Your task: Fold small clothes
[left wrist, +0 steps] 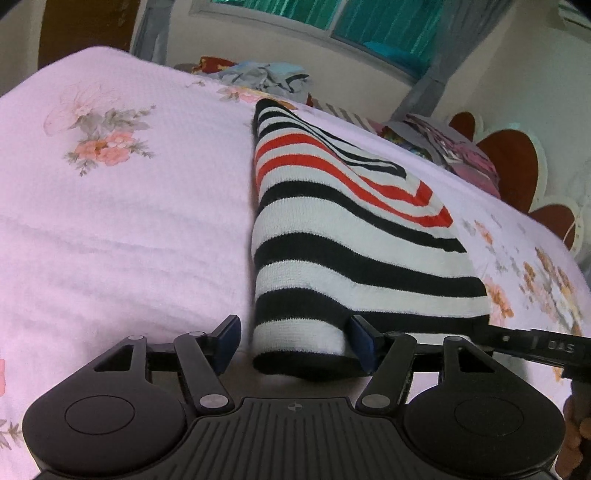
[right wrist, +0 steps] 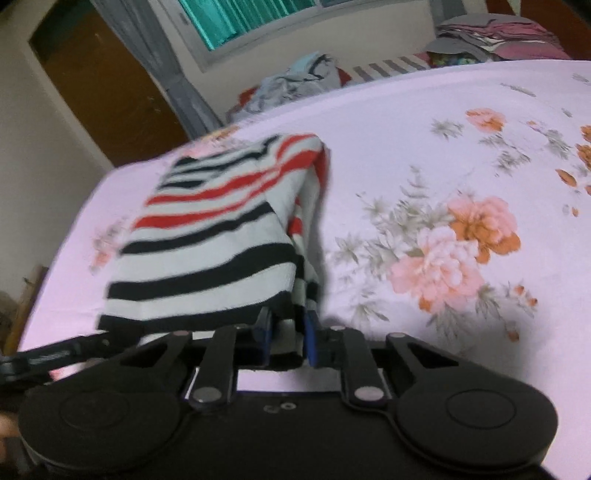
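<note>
Striped sweater (left wrist: 354, 236) folded lengthwise on floral bedsheet (left wrist: 122, 206). Right tool (right wrist: 288, 338) tilted down, clamped on sweater's near hem. Left tool (left wrist: 293, 341) tilted down, pads spread, hem between them, near right pad (left wrist: 360, 332).

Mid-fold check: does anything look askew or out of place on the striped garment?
The striped garment is folded unevenly: its right edge shows loose inner layers sticking out. Its top flap lies diagonally.

A pale wall (left wrist: 369, 70) carries a teal-paned window (left wrist: 369, 18), grey curtains (left wrist: 155, 33) and a brown door (right wrist: 103, 81).
</note>
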Available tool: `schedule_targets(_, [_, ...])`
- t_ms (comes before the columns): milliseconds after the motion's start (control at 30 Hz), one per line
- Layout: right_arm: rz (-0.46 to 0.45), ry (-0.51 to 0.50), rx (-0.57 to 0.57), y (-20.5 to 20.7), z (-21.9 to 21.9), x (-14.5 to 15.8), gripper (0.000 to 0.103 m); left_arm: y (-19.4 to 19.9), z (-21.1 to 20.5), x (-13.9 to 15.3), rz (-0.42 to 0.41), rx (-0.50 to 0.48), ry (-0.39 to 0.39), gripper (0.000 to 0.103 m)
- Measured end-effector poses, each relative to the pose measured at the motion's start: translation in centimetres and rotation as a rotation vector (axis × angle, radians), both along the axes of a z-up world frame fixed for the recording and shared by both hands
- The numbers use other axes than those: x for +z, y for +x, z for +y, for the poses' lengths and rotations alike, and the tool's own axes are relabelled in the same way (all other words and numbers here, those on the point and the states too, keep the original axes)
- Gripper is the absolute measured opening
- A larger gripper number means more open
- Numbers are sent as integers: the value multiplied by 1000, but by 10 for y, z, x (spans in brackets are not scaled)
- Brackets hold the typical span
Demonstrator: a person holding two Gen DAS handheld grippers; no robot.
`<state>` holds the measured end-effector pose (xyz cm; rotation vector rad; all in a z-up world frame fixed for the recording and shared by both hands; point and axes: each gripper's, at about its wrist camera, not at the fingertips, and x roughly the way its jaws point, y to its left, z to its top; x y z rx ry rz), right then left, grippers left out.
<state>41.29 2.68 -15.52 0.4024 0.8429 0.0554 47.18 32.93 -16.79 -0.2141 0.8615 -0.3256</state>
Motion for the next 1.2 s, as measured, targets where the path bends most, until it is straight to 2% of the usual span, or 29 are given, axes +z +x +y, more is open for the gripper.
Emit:
schedule_targets(200, [22, 8, -11, -2, 3, 5, 21, 0, -1, 7, 8, 2, 16, 64])
schedule_targets(233, [16, 19, -13, -4, 2, 10, 24, -1, -2, 10, 4, -1, 24, 64])
schedule_targets(333, [-26, 29, -26, -8, -1, 26, 25, -6, -6, 23, -28, -12, 35, 64])
schedule_targets(433, [-84, 10, -32, -2, 2, 44, 25, -7, -12, 38, -74, -20, 51, 64])
schedule_targets(533, [-131, -57, -11, 14, 16, 58, 25, 0, -19, 53, -122, -39, 39, 64])
schedule_targets(700, [-136, -103, 1, 44, 35, 55, 25, 26, -37, 55, -140, -64, 75, 65])
schedule_targets(800, [-104, -156, -17, 54, 39, 42, 24, 36, -43, 48, -155, -72, 105, 77])
schedule_targets(900, [-46, -230, -28, 59, 38, 21, 23, 34, -53, 45, -185, -101, 172, 81])
schedule_targets(1000, [-41, -202, -55, 58, 32, 13, 25, 35, -55, 48, -185, -107, 157, 86])
schedule_targets(1133, [-25, -158, -78, 59, 28, 10, 27, 36, -56, 50, -152, -104, 128, 103])
schedule_targets(1200, [-31, -149, -75, 55, 28, 16, 29, 36, -57, 51, -128, -88, 128, 103])
